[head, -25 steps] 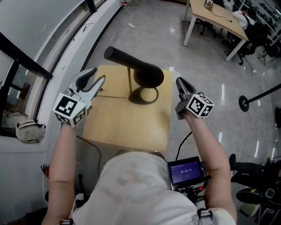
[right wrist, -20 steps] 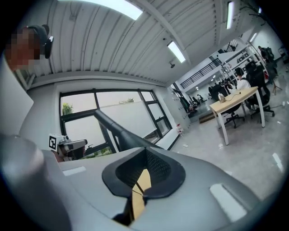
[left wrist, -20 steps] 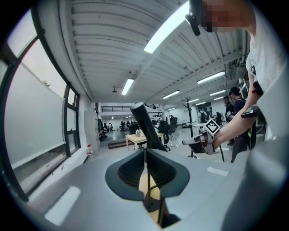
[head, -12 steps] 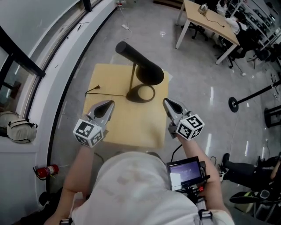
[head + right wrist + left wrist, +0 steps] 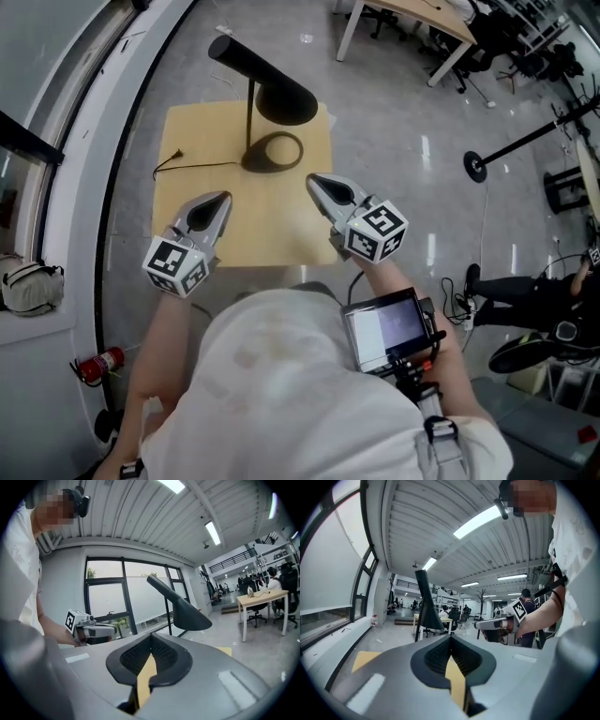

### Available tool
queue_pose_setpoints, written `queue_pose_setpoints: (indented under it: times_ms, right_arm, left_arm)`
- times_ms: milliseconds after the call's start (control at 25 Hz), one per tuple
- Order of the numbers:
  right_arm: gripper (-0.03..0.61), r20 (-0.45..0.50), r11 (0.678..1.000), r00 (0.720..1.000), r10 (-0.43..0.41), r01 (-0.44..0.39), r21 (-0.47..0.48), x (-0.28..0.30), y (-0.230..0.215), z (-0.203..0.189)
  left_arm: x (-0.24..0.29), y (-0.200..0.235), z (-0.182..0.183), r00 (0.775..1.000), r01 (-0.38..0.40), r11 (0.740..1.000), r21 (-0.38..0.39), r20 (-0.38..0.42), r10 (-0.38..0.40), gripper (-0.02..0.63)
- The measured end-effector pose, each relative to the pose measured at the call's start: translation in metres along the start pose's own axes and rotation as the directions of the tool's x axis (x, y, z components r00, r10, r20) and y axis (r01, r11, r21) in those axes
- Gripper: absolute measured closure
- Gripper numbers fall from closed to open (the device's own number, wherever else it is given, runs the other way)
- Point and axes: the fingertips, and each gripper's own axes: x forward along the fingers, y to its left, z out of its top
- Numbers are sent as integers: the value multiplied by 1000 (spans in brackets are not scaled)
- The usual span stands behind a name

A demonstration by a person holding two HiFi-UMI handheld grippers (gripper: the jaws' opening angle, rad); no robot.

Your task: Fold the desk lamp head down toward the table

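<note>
Both grippers are pulling back toward me from where they flanked the lamp a second ago. The left gripper (image 5: 221,198) is now hovering over the near left part of the table (image 5: 272,225) and the right gripper (image 5: 313,178) over its near right edge. The left jaws, spread before, are now pressed together. The right jaws are meeting too, and neither pair is gripping anything. I'm reading this as keeping my tools clear, since both are well apart from the lamp.

The lamp head (image 5: 272,86) is standing on its own at the far end of the table, carried by a thin stem (image 5: 249,117) above the ring base (image 5: 274,152). Its long axis is slanting, with the narrow tube end pointing up and away to the far left. The wide shade mouth is facing down toward the tabletop, just above the base.
</note>
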Motion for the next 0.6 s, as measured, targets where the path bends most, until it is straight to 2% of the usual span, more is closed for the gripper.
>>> queue_pose_setpoints:
  times_ms: [360,600]
  right_arm:
    - [566,-8,1000,1000,3,-3,6,-4,34,-7]
    - [566,15,1000,1000,-17,16,27,-13,32,2]
  left_arm:
    - [-19,-12,-13,1000,21,999,-28,-9,-21,612]
    - [-22,-20,-9,1000,23,999,-23,-8,-23,612]
